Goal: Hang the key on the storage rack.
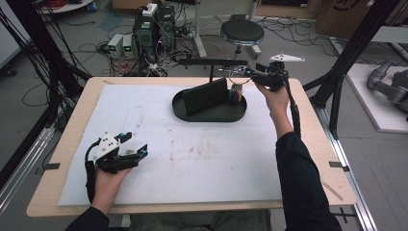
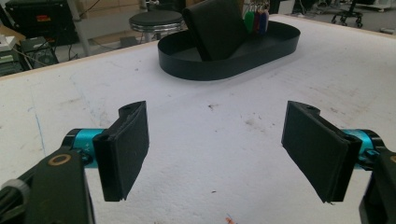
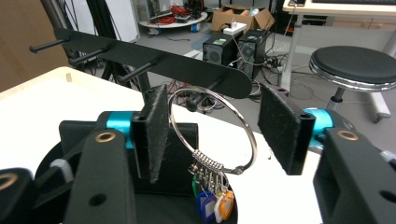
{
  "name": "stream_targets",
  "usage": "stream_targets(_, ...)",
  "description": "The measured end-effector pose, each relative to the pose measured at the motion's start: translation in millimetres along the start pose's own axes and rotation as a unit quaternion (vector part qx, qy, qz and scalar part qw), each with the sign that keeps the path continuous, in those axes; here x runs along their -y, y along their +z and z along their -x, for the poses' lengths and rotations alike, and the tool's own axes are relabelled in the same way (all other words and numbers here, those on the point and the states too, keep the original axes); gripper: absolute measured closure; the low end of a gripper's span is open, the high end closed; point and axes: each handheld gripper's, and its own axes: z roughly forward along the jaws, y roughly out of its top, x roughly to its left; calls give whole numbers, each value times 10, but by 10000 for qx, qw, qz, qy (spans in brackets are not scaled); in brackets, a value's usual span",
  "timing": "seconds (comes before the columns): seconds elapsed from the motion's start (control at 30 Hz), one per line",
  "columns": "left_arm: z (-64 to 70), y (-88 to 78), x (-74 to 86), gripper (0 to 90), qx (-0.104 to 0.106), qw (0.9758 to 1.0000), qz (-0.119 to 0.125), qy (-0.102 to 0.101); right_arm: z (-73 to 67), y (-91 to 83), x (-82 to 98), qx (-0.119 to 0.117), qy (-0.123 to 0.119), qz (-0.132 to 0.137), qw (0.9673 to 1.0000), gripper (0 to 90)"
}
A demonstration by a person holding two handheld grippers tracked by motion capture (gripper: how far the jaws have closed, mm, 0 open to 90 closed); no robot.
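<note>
A metal key ring hangs from the end peg of a black peg rack, with several coloured tags dangling below it. My right gripper is open, with the ring between its two pads; the left pad sits right beside the wire and the right pad stands apart from it. In the high view, the right gripper is at the ring, above the right end of the black oval tray. My left gripper rests open on the white mat near the front left, with nothing between its pads.
A black slab leans upright inside the tray. The rack's bar stands on a post behind the tray. A round stool and computer cases sit on the floor beyond the table's far edge.
</note>
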Motion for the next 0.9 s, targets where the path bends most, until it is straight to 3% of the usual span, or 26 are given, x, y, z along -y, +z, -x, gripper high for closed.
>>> stream_targets(0.3,-4,-26,-19,233,-54,10000,24,33,-116,-209,-96,-124,-142,-7,9998,356)
stream_targets(0.5,-21,-32,-49,233,-88,9999,68,38,-271,-546,-208,-363,-219,103,9990,335)
stream_targets(0.6,-24,-26,-70,233,-88,9999,80,15,-347,-770,-213,-383,-293,342,9983,342)
stream_targets(0.77,-30,9,-107,233,-48,9999,101,2,-392,-1108,-106,-501,-262,396,9976,331)
stream_targets(0.9,-36,56,-129,233,0,9999,104,27,-385,-1335,82,-473,-210,348,9981,312)
